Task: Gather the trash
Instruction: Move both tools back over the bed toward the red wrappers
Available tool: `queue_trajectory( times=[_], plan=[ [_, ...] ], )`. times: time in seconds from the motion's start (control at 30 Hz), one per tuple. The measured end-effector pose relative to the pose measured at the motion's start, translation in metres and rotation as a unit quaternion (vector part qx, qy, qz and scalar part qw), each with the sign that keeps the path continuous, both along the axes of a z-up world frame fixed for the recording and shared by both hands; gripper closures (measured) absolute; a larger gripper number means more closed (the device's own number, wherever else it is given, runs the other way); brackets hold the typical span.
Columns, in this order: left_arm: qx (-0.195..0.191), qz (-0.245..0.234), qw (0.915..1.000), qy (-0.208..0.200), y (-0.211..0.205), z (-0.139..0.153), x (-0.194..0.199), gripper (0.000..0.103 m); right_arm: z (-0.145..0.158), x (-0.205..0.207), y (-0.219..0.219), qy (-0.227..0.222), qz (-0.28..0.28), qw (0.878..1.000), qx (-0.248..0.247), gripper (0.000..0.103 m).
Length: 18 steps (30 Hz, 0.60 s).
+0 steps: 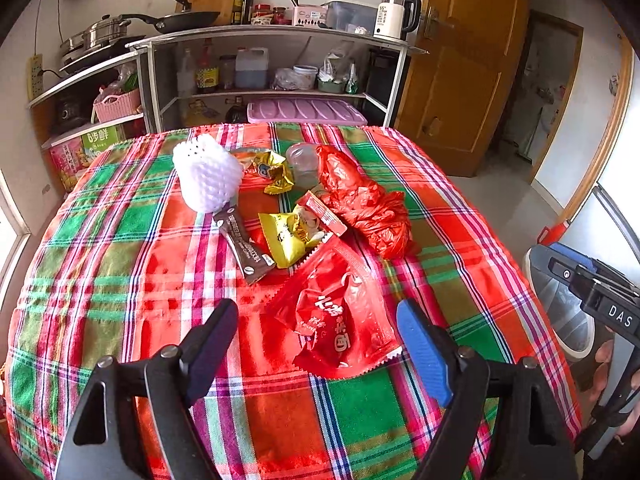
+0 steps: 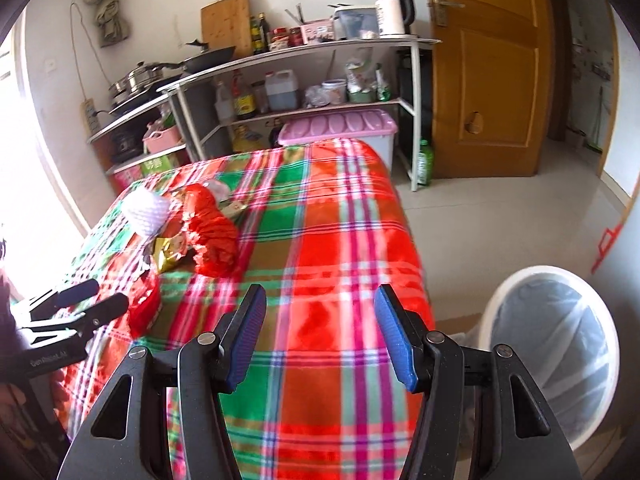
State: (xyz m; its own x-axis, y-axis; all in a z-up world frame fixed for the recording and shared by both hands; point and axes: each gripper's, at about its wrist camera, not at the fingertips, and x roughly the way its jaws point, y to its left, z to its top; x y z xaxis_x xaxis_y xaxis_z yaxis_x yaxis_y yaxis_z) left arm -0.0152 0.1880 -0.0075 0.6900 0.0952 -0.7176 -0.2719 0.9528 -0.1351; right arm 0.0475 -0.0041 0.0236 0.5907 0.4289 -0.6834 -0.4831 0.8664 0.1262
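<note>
Left hand-held gripper (image 1: 318, 328) – released, above red wrapper (image 1: 336, 316) | right hand-held gripper (image 2: 320, 334) – released, over desk (image 2: 320, 240) | bin (image 2: 556, 356) beside desk | red bag (image 1: 364, 204), foam net (image 1: 206, 176) behind.

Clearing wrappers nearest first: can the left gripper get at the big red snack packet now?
Probably yes: the left gripper is open, the red snack packet lies flat between its fingers, nothing over it.

The table (image 1: 120, 240) wears a red, green and pink plaid cloth; on it lie a red snack wrapper (image 1: 340, 316), a crumpled red bag (image 1: 368, 204), a yellow packet (image 1: 288, 236), a brown sachet (image 1: 244, 248) and a white foam net (image 1: 206, 176); the fingers (image 2: 394, 336) carry blue pads; the bin (image 2: 560, 352) is white.
</note>
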Motion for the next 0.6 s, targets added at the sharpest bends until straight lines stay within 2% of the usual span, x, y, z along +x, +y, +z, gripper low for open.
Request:
queue_trajectory(
  times=[0.2,0.3,0.43,0.6],
  plan=[
    [-0.003,-0.010,0.9998,0.015,0.003,-0.010,0.012,0.015,-0.005,0.009,0.032,0.011,0.032,0.999,-0.010,0.046],
    [0.008,-0.017,0.9997,0.018,0.000,-0.012,0.018,0.014,-0.009,0.016,0.045,0.024,0.045,0.999,-0.018,0.046],
    [0.003,-0.019,0.9991,0.037,0.001,-0.019,0.025,0.013,-0.015,0.031,0.060,0.047,0.059,0.997,-0.016,0.046],
    [-0.004,-0.011,0.9990,0.044,0.007,-0.026,0.025,0.013,-0.015,0.038,0.081,0.041,0.090,0.995,-0.023,0.046]
  ],
)
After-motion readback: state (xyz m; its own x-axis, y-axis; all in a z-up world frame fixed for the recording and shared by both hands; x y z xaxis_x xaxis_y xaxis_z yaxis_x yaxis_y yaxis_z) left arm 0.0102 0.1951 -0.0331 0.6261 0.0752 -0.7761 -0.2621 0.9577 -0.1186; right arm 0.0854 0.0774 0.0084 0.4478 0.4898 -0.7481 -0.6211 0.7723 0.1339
